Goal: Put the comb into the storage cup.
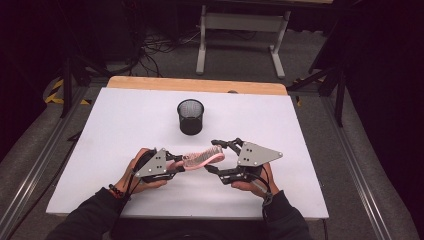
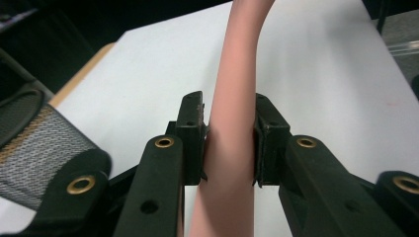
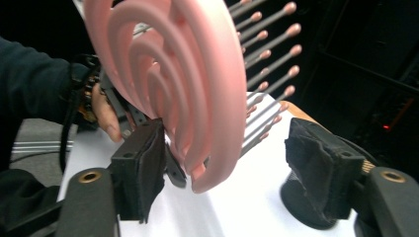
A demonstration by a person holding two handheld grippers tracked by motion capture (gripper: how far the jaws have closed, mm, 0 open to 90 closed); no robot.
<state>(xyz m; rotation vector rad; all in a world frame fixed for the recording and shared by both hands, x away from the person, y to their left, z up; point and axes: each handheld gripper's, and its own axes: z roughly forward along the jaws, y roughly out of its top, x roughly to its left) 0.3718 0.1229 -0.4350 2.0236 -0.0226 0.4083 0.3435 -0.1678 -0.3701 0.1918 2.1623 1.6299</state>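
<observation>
With the left claw [image 1: 176, 164] clenching the pink hairbrush [image 1: 202, 159] handle above the desk [image 1: 125, 125], six o'clock of the mesh cup [image 1: 190, 116], the released right claw [image 1: 216, 156] is best closing squarely around its head.

The high view looked forward and down from above the near edge of the tabletop [image 1: 125, 125], far enough back to take in all four edges. The left gripper view sat low and very close, looking along its jaws over the pink brush [image 2: 232, 123] towards a far corner. The right gripper view (equally close) faced the brush head [image 3: 188, 89] between its jaws. All three shared the brush and the mesh cup [image 1: 190, 116].
</observation>
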